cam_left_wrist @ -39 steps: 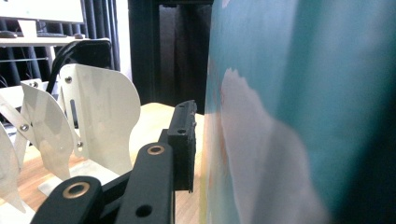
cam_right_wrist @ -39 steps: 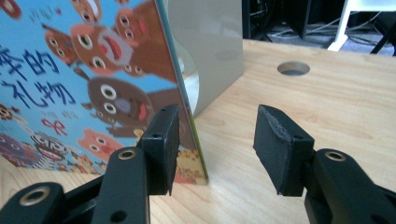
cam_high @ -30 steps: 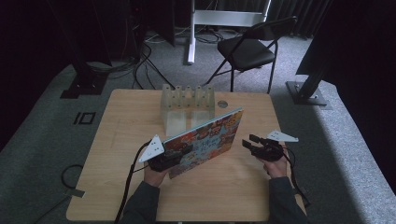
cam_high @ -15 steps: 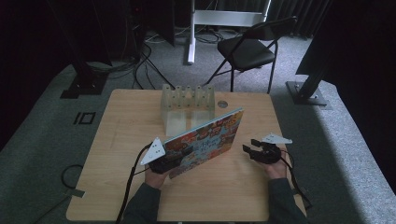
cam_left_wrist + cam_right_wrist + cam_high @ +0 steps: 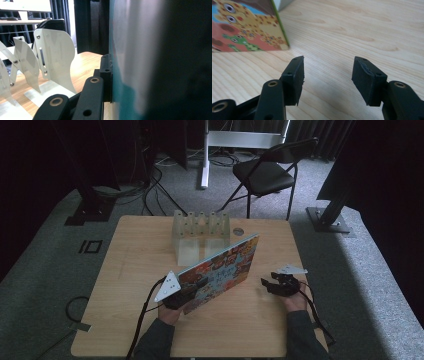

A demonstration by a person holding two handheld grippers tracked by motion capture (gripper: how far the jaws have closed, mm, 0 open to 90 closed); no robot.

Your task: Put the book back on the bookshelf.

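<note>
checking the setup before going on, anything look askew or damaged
The book stands tilted on the table, gripped at its lower left corner by the left hand-held gripper. One right hand-held gripper pad looks chipped along its edge.

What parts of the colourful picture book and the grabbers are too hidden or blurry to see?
- Left gripper view: one black jaw of the left gripper presses the colourful cartoon-covered picture book; the other jaw is hidden behind the book, whose cover is a blur this close.
- High view: the book's small drawings are too tiny to read, and its far side is hidden.
- Right gripper view: the book is cut off by the frame's edge beyond the open right gripper.
</note>
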